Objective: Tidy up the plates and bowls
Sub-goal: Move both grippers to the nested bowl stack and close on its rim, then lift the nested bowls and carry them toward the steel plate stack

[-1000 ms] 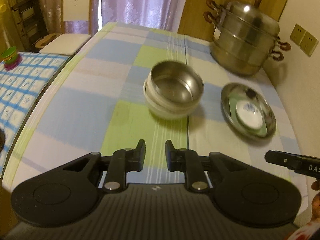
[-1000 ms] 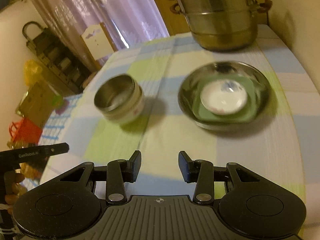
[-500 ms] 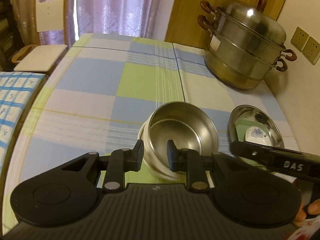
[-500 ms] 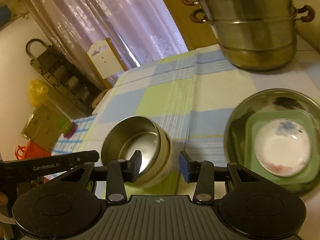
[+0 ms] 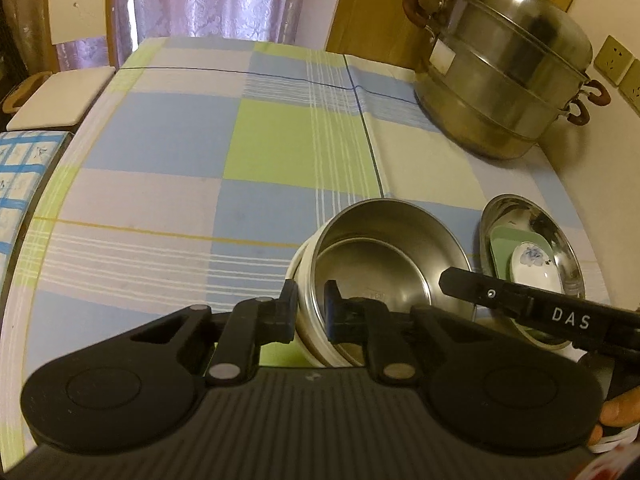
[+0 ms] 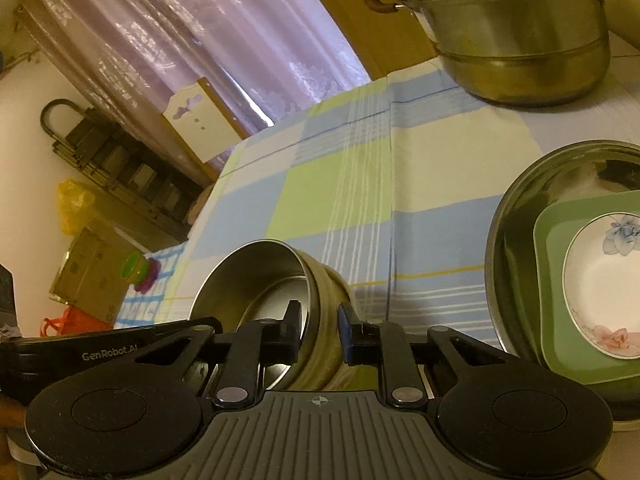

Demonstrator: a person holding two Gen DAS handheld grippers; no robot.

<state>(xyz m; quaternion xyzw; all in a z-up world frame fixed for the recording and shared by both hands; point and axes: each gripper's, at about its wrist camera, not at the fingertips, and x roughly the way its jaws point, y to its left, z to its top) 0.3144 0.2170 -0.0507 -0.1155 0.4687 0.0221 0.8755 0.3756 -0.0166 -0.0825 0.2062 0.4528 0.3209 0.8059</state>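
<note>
Over the last second I have brought both grippers in from a standoff to the bowls (image 5: 384, 276), which a second ago sat alone mid-worktop and now fill the lower centre of both wrist views. The left gripper (image 5: 311, 312) has its fingers pinching the near-left wall of the stack, one finger outside and one inside the rim. The right gripper (image 6: 319, 330) straddles the opposite wall the same way; its fingers look pressed onto it, though contact on the outer finger is hard to confirm. I judge the two-handed grasp as made and the lift or carry as next, probably toward the plates (image 6: 580, 280) just beside the stack on the right. The stack is two nested pieces: a polished steel inner bowl, smooth and reflective, inside a cream, thicker-walled outer bowl with a matte skin. It appears tilted toward the cameras. The plates are a shallow round steel dish holding a square green plate and a small white saucer with flower print. The worktop (image 5: 172, 184) carries a checked cloth, soft and slightly creased. A tiered steel steamer (image 5: 504, 76) stands at the far right, well apart.
</note>
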